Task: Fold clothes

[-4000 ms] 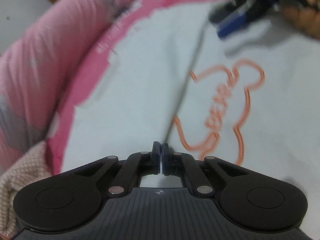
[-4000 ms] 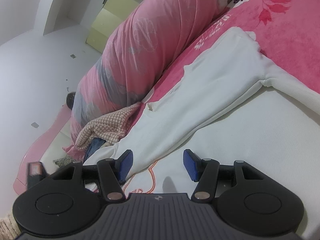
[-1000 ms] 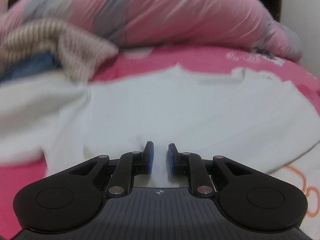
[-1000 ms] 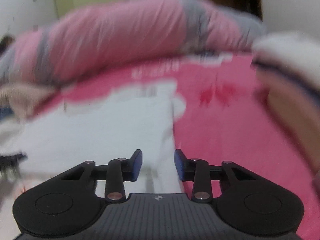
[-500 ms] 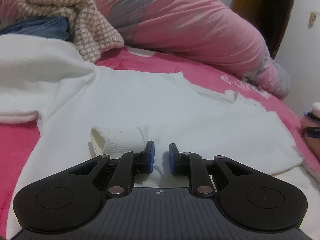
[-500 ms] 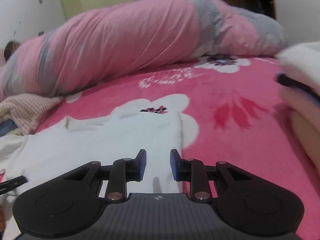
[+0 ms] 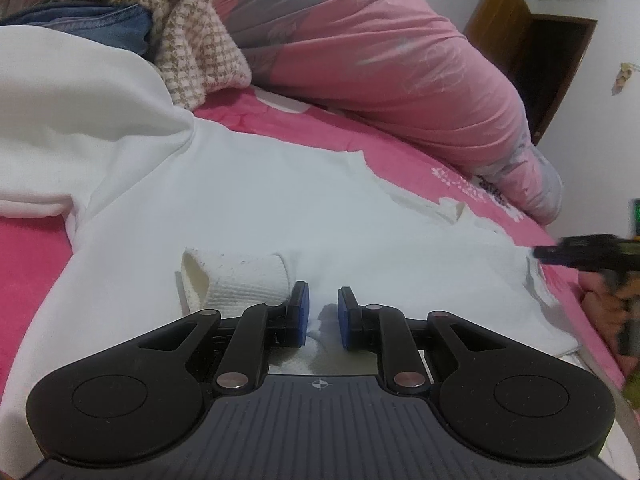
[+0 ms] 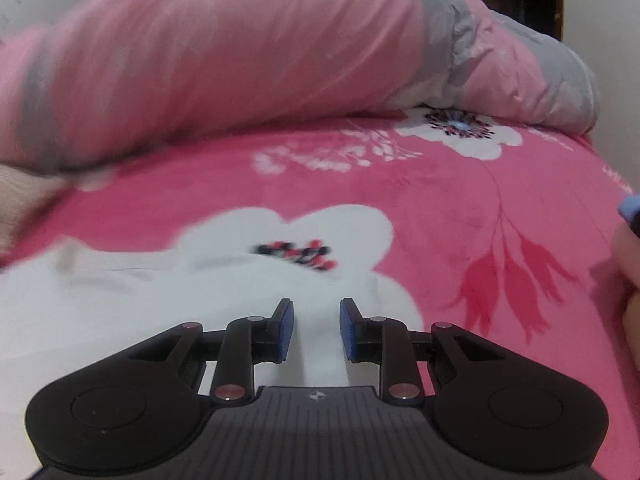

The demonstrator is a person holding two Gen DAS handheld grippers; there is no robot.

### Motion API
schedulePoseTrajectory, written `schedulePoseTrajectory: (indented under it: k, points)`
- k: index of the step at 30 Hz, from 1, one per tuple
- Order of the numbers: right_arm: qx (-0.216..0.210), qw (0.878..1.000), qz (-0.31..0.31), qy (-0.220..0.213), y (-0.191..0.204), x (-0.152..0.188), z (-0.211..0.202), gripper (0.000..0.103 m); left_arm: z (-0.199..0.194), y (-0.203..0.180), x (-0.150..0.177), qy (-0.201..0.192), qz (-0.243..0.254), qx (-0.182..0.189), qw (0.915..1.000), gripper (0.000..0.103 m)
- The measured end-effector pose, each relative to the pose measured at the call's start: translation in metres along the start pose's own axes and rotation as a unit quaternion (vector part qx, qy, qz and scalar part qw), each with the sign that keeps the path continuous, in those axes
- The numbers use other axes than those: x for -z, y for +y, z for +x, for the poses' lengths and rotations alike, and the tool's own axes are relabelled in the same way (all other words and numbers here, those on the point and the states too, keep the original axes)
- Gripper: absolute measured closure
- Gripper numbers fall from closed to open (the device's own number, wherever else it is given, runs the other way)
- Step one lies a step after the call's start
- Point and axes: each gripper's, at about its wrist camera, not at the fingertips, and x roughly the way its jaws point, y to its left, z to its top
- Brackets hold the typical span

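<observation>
- The white, soft-knit sweatshirt (image 7: 280,208) lay spread flat on the bright pink floral bedspread (image 8: 500,208), filling the middle of the left wrist view; a ribbed white cuff (image 7: 240,280) rested on the body panel at lower centre.
- The left gripper (image 7: 322,314) stood with its blue pads a narrow gap apart, a small ridge of white cloth rising between them (the pads did not appear to press on it).
- The right gripper (image 8: 316,330) hovered over the garment's edge at lower centre of its own view, jaws parted and nothing clamped.
- Judged step: positioning at two points of the sweatshirt, ahead of a fold.
- The next move called for both jaws to close on cloth, then a level, matched carry across the body panel.
- A rolled pink-and-grey quilt (image 7: 380,52) occupied the upper frame.
</observation>
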Motion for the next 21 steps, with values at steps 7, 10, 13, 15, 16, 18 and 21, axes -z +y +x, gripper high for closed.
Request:
schedulePoseTrajectory:
  k: [7, 10, 13, 15, 16, 18, 21]
  points:
    - [0.011, 0.995, 0.098, 0.001, -0.013, -0.003, -0.005, 0.075, -0.001, 0.013, 0.001, -0.005, -0.035, 0.029, 0.9990, 0.086]
    - [-0.034, 0.995, 0.089, -0.009, 0.001, 0.008, -0.055, 0.075, -0.001, 0.013, 0.000, -0.004, -0.035, 0.029, 0.9990, 0.086]
    - [-0.087, 0.995, 0.046, -0.006, 0.035, 0.025, -0.089, 0.075, -0.001, 0.014, -0.001, -0.004, -0.039, 0.030, 0.9988, 0.086]
    - [-0.116, 0.993, 0.013, 0.009, 0.065, 0.041, -0.091, 0.075, -0.003, 0.014, -0.003, -0.002, -0.044, 0.028, 0.9987, 0.087]
    - [-0.128, 0.992, -0.004, 0.016, 0.081, 0.050, -0.090, 0.075, -0.005, 0.013, -0.006, 0.000, -0.047, 0.025, 0.9986, 0.087]
    - [-0.129, 0.991, -0.030, 0.020, 0.104, 0.060, -0.083, 0.075, -0.017, 0.005, -0.013, -0.008, -0.038, 0.016, 0.9991, 0.084]
    - [-0.148, 0.988, -0.044, 0.028, 0.127, 0.056, -0.066, 0.075, -0.036, -0.016, -0.017, -0.045, 0.035, 0.004, 0.9984, 0.079]
